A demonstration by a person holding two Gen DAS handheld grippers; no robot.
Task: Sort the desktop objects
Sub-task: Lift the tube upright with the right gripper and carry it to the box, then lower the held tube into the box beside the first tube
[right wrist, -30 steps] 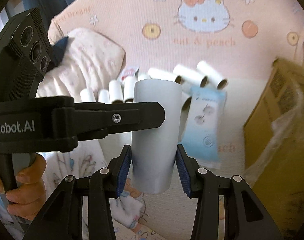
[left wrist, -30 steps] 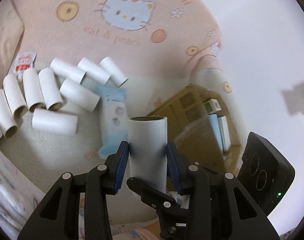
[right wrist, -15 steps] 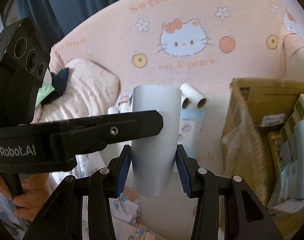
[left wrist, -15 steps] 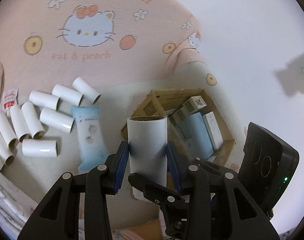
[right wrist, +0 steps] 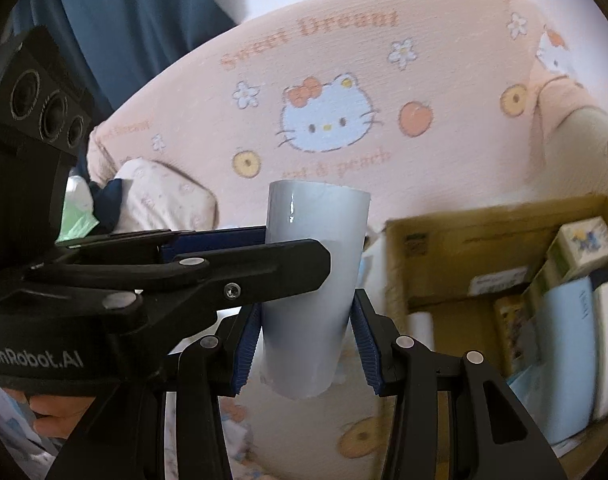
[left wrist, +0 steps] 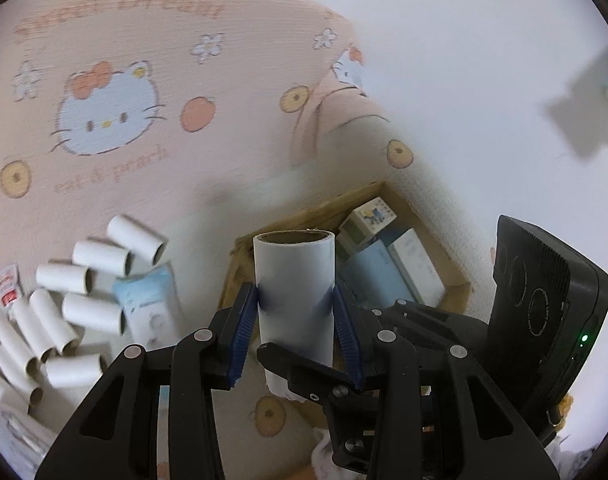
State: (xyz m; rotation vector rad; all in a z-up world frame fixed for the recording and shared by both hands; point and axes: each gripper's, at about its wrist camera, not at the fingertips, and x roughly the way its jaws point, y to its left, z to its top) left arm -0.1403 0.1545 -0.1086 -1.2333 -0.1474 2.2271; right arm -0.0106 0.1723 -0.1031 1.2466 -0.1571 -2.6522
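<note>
White tube (left wrist: 293,292) sits clamped in both your jaws; cardboard box (left wrist: 456,280) behind, loose tubes (left wrist: 91,312) left.

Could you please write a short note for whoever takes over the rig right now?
Left hand-held gripper: shut on the upright cardboard tube.
Right hand-held gripper: shut on the same tube, lower down.
Cardboard box: open, ahead to the right, already holding small cartons and packs.
Done: this tube is picked up and held by both.
Left: probably drop it in the box, then sort the loose tubes, the blue tissue pack and the red sachet lying at left.
</note>
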